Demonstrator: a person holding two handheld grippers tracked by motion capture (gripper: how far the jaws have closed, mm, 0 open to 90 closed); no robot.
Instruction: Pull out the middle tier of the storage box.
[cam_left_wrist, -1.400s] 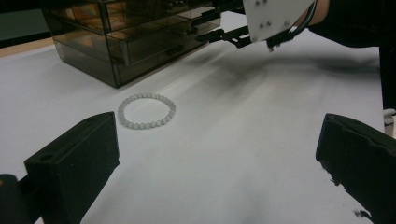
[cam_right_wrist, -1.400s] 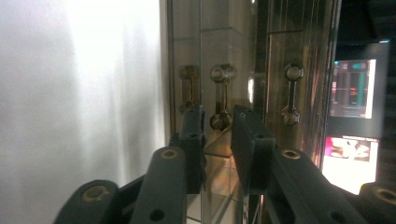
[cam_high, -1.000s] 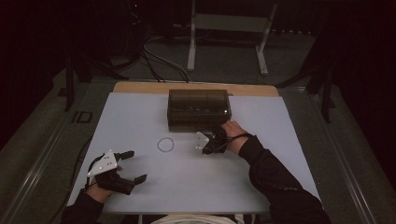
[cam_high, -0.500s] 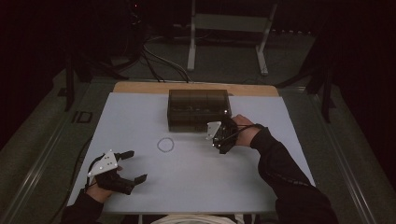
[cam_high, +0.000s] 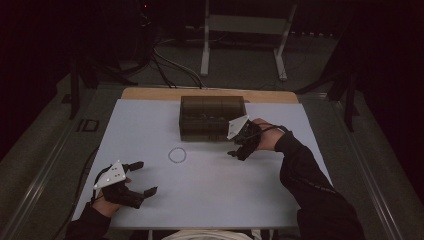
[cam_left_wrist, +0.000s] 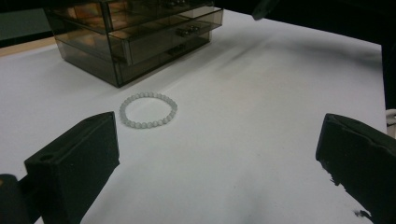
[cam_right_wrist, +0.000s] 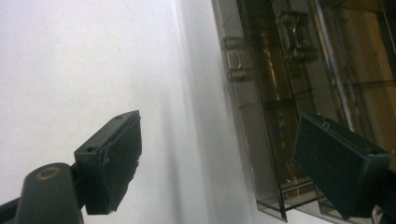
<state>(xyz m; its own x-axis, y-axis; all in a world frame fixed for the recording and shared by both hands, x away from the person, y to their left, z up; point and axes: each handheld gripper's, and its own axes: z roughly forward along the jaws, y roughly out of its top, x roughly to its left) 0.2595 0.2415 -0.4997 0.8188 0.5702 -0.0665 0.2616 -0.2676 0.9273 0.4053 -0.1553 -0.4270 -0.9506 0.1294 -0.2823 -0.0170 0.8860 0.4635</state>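
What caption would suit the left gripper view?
Open left gripper faces a pale bead bracelet lying before a smoky drawer box.

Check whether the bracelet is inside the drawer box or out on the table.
Out: the bead bracelet lies flat on the white table, apart from the smoky drawer box.

The smoky see-through drawer box (cam_high: 212, 117) stands upright at the table's far middle; the pale bead bracelet (cam_high: 177, 155) lies flat just before it, apart.
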